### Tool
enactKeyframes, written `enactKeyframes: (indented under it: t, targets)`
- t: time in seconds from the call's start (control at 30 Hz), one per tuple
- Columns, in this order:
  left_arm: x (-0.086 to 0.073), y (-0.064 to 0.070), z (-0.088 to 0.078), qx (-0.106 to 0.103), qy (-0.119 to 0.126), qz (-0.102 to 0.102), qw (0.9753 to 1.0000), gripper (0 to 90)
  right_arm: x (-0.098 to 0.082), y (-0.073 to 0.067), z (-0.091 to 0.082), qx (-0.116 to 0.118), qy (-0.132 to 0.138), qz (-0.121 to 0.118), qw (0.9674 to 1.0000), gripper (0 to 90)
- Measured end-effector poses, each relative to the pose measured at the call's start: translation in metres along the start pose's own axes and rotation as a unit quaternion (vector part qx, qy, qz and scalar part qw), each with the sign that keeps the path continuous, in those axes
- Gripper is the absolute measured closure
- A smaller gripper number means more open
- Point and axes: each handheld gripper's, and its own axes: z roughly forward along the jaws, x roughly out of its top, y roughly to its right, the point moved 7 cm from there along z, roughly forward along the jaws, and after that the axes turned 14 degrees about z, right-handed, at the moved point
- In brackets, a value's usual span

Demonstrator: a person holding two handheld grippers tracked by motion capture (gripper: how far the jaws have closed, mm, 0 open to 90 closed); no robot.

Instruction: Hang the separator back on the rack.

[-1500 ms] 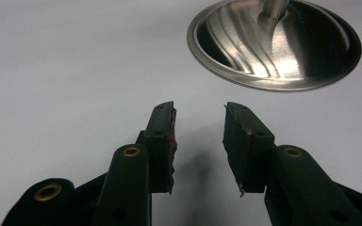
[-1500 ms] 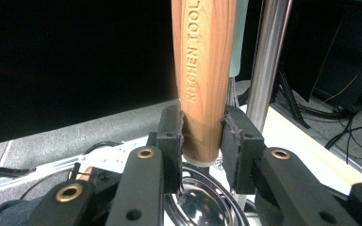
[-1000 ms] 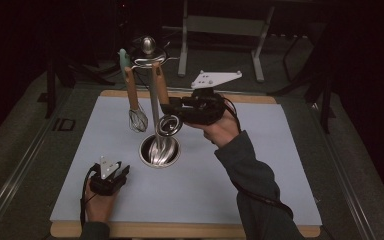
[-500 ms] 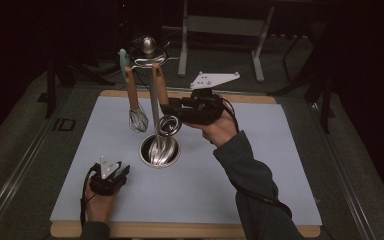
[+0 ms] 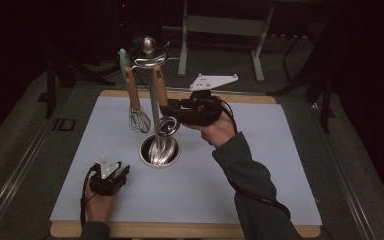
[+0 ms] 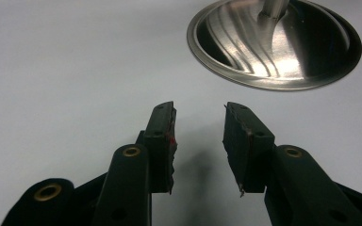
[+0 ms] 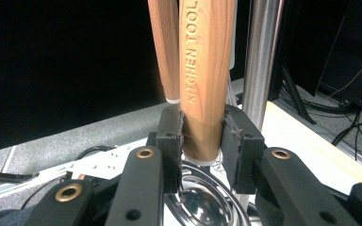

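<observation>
Pads of the right hand-held gripper (image 7: 202, 136) stay clamped on the wooden handle (image 7: 206, 75) of a utensil hanging from the steel stand (image 5: 153, 107) near the table's (image 5: 280, 165) far edge, nothing shifting; lifting off seems next. Left hand-held gripper (image 6: 199, 136) rests apart, empty, near the front-left corner.

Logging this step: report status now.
Right gripper shut on wooden handle hanging from rack. Left gripper open, resting on mat. Second utensil close beside.
</observation>
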Motion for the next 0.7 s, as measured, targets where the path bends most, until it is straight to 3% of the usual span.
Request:
enactKeyframes:
  t: [0.7]
  targets:
    - [0.0001, 0.0001, 0.0003, 0.0, 0.0, 0.0, 1.0, 63.8, -0.0033, 0.0009, -0.0017, -0.004, 0.002, -0.003, 1.0, 68.0]
